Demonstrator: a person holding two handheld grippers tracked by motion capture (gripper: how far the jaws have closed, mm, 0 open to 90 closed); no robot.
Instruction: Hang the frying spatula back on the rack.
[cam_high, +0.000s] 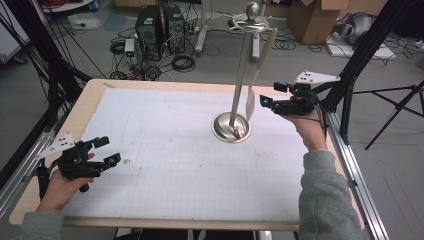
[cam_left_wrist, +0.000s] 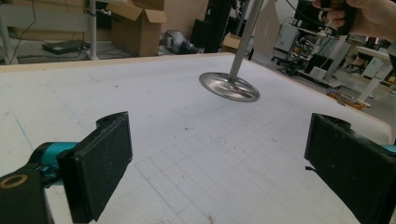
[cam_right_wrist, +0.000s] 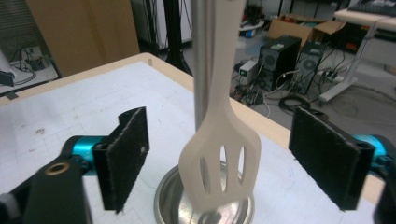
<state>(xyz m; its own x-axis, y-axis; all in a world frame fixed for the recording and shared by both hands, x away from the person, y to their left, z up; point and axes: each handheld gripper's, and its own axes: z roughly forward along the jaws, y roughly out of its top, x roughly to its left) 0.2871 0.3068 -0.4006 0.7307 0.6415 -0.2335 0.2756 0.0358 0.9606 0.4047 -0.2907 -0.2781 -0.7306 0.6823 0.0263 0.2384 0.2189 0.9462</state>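
Right now the cream slotted plastic spatula (cam_high: 251, 95) is hanging near-vertically at upper centre, blade pointing down beside the steel stand (cam_high: 231, 126); the right hand-held gripper (cam_high: 270, 94) is hovering wide open alongside it, gripping nothing.

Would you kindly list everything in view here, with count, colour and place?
Slotted spatula: one, cream, hanging from the stand, blade low over the base.
Utensil stand: one, silver, upright pole on a round base, right of table centre.
Gridded mat: one, white, covering the table.
Table: one, pale wood edge.
Computer towers: two, black, on the floor beyond.
Cardboard boxes: brown, floor, far right.
Left tool: black, open, near left corner.
Right tool: black, open, beside the spatula.
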